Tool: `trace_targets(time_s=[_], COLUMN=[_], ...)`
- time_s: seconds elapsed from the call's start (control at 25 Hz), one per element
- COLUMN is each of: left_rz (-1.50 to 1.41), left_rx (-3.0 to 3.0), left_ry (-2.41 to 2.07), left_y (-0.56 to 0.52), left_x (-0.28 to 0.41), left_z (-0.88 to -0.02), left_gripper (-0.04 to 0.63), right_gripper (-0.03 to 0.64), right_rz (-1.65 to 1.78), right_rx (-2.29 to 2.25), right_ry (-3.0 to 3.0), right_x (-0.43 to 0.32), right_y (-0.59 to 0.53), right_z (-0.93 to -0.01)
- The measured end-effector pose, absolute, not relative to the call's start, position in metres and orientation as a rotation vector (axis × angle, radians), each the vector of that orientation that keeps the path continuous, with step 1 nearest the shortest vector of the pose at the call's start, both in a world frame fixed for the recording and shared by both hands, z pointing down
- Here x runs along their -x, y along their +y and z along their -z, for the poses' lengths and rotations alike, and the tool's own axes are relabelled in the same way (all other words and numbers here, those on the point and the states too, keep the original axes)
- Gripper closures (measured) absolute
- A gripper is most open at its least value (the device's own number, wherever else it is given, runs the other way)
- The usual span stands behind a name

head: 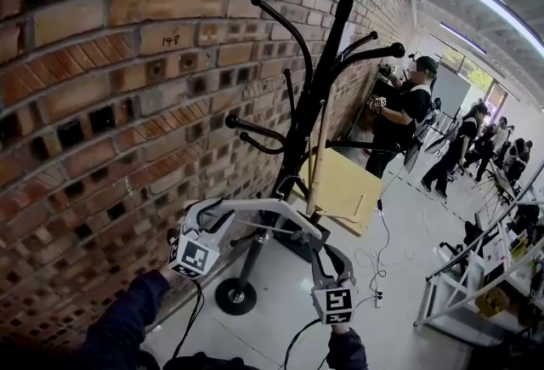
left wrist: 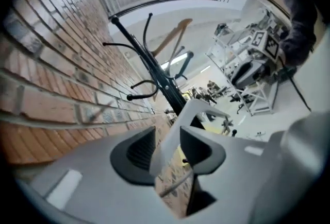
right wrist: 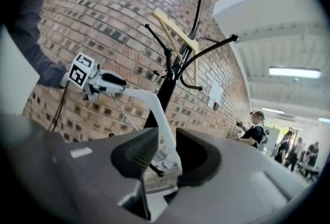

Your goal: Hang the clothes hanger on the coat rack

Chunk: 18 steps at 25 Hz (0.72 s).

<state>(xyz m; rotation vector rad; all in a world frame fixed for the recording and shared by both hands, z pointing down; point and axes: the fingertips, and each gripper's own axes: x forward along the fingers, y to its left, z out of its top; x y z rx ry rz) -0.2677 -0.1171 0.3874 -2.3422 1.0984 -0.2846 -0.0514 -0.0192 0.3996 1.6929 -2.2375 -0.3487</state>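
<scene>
A white clothes hanger [head: 255, 205] stretches level between my two grippers, just in front of the black coat rack [head: 327, 71] that stands against the brick wall. My left gripper [head: 212, 219] is open, with the hanger's left end [left wrist: 185, 120] lying loosely between its pads. My right gripper [head: 327, 259] is shut on the hanger's right arm [right wrist: 164, 130]. The rack's curved hooks [right wrist: 167, 81] rise above and beyond the hanger. The hanger's own hook is hard to make out.
A pale wooden hanger [head: 319, 156] hangs on the rack. A yellowish board [head: 344, 190] leans behind it. The rack's round foot [head: 235, 296] and cables [head: 378, 258] are on the floor. People [head: 399, 117] stand farther along the wall, and metal frames [head: 459, 283] stand at the right.
</scene>
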Motion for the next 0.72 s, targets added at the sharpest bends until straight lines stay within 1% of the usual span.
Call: trace_targets(time_s=[0.08,0.12,0.24,0.32,0.36,0.4,0.44,0.52,0.72], left_rz=[0.264,0.264,0.277,0.257,0.221,0.183,0.158,0.156,0.21], left_rx=[2.315,2.312,2.475,2.627,2.713,2.794,2.851,2.892,2.89], left_ry=[1.159,1.182,1.189,1.172,1.171,1.173,1.173,1.168,1.156], left_y=[-0.083,-0.065,-0.009,0.018,0.028,0.035,0.041,0.048,0.054], left_x=[0.28,0.284,0.281,0.277,0.276,0.276,0.276,0.277,0.275], left_z=[-0.39,-0.395,-0.415,-0.43,-0.438,-0.446,-0.453,-0.465,-0.473], left_gripper=[0.455,0.488,0.487,0.483,0.484,0.503,0.525,0.56,0.574], right_gripper=[0.506,0.509,0.509,0.525,0.545,0.594,0.611,0.611,0.611], right_rz=[0.276,0.237,0.126,0.07,0.045,0.024,0.004,-0.026,-0.035], right_rx=[-1.744,-1.754,-1.78,-1.805,-1.817,-1.821,-1.818,-1.81,-1.792], right_ry=[-2.269,-2.277,-2.308,-2.325,-2.334,-2.346,-2.356,-2.369,-2.358], right_x=[0.065,0.072,0.084,0.086,0.086,0.086,0.087,0.09,0.09], right_y=[0.016,0.031,0.063,0.077,0.082,0.087,0.09,0.094,0.096], right_z=[-0.413,-0.421,-0.437,-0.439,-0.44,-0.441,-0.443,-0.445,-0.448])
